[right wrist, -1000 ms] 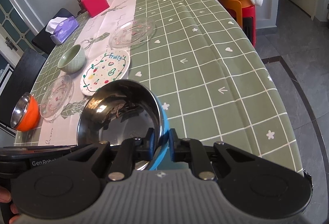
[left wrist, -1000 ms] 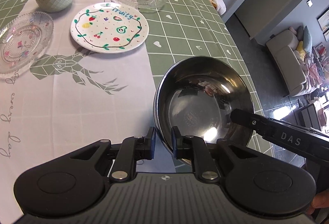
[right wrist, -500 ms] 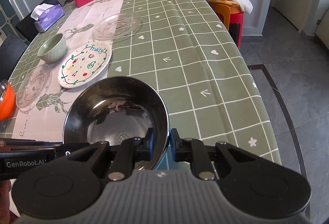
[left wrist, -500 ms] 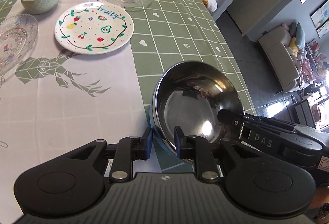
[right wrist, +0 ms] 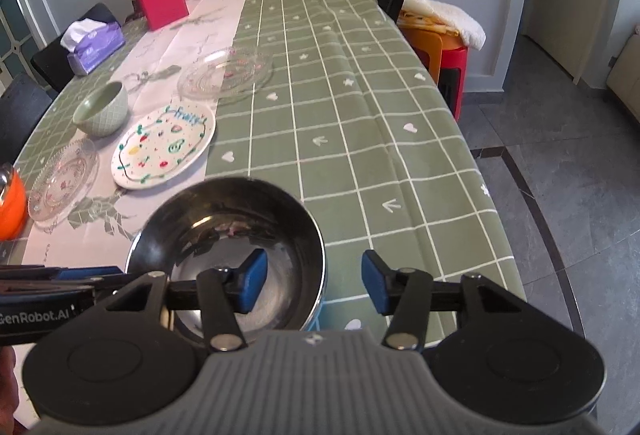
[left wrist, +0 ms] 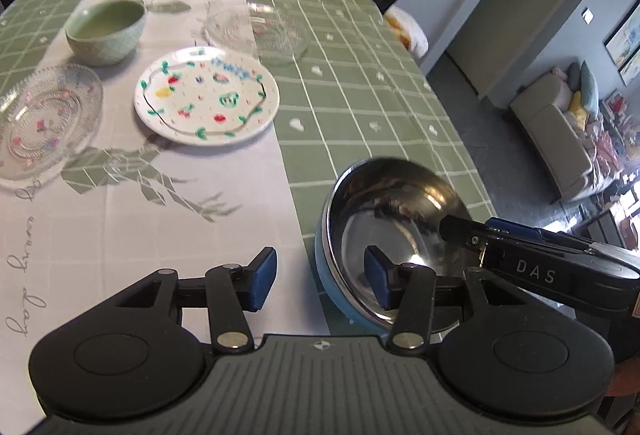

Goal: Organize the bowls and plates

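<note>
Opening its jaws, the left gripper (left wrist: 320, 283) straddled the near rim of the blue steel-lined bowl (left wrist: 384, 231), pads clear of it; the bowl sat on the green checked tablecloth (left wrist: 360, 107) near the table's edge. From the right wrist, the right gripper (right wrist: 314, 285) was likewise opening across the bowl's rim (right wrist: 316, 259) without pressing it, the fruit-painted plate (right wrist: 164, 147) well beyond.

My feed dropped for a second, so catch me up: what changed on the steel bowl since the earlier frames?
Both hand-held grippers have let go of the steel bowl. The left hand-held gripper and the right hand-held gripper, earlier clamped on opposite sides of its rim, are opening, pads clear of the rim on either side. The bowl now sits on the table's near edge. The fruit plate, green bowl and glass plates stayed put.
</note>
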### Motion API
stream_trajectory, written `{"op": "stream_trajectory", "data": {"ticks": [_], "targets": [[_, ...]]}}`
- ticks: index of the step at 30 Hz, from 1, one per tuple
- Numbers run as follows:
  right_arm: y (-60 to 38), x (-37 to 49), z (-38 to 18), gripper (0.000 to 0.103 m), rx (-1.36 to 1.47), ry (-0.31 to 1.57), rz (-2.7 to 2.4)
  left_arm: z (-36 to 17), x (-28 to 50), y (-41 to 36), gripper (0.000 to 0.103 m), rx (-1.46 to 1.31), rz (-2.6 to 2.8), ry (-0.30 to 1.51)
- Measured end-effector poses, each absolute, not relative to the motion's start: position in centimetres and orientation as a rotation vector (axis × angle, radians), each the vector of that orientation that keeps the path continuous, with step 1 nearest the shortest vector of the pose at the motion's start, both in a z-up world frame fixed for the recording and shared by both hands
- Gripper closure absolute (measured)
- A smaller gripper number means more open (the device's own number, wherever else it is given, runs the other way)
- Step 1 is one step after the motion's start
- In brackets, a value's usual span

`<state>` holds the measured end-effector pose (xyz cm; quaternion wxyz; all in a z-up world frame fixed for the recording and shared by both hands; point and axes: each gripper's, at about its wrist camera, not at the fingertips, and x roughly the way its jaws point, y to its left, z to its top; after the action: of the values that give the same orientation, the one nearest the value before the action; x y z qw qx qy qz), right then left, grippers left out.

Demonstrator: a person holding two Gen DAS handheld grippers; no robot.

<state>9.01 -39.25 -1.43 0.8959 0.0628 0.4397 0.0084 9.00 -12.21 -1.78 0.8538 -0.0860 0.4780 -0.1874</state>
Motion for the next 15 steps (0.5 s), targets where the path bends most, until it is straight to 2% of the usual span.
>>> {"op": "stream_trajectory", "data": {"ticks": [2, 8, 15], "targets": [[-39.4, 8.7, -0.9, 0.043, 0.136, 0.865, 0.009, -1.0, 8.4, -11.9, 0.045, -0.156, -0.373, 0.937], [-39.5, 6.9, 1.1, 0.042, 0.197, 0.645, 0.048, 1.1, 5.7, -11.6, 0.043, 0.067, -0.359, 0.693], [-38.2, 6.3, 1.9, 0.042, 0.186, 0.535, 0.102, 1.7, 5.1, -7.5, 0.039, 0.106, -0.455, 0.72]]}}
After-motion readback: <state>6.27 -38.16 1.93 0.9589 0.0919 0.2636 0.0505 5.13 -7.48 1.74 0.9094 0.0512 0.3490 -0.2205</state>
